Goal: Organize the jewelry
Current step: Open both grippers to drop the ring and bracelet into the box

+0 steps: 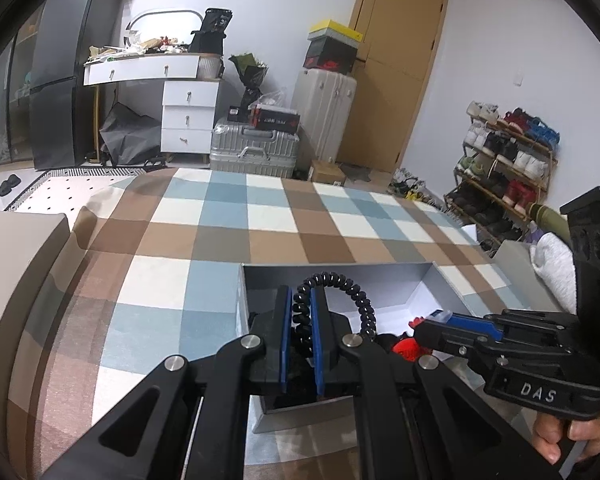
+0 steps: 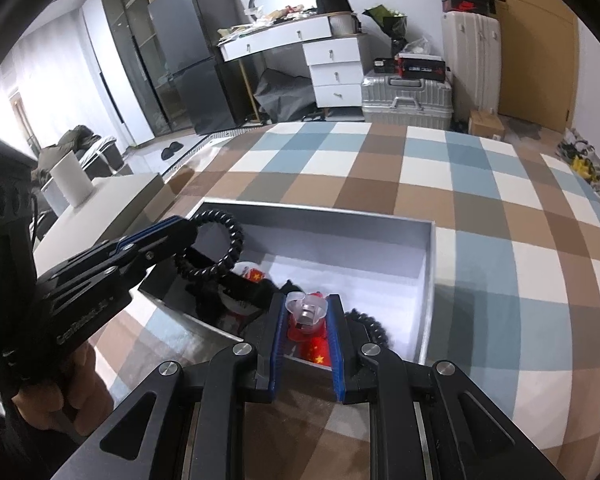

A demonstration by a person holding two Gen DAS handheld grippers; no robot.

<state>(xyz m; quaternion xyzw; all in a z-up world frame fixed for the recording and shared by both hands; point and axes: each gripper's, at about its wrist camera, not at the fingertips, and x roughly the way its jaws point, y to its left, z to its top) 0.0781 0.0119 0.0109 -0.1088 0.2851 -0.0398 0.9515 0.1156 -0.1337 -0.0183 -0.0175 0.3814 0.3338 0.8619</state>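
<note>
Now both grippers are holding jewelry over box (image 2: 428,280).
L gripper (image 1: 301,320) clamping bead bracelet (image 1: 340,284); R gripper (image 2: 306,320) pinching clear ring case (image 2: 306,310). Risk: bracelet sliding out, pads gripping few beads.

We observe our left gripper (image 1: 301,300) closed on a black beaded bracelet (image 1: 340,300), whose loop arches up and right above the fingers. Below it sits an open grey box (image 1: 452,284) with a white floor, resting on a checked cloth (image 1: 228,216). Our right gripper (image 1: 424,330) reaches into the box beside a red item (image 1: 406,350).
</note>
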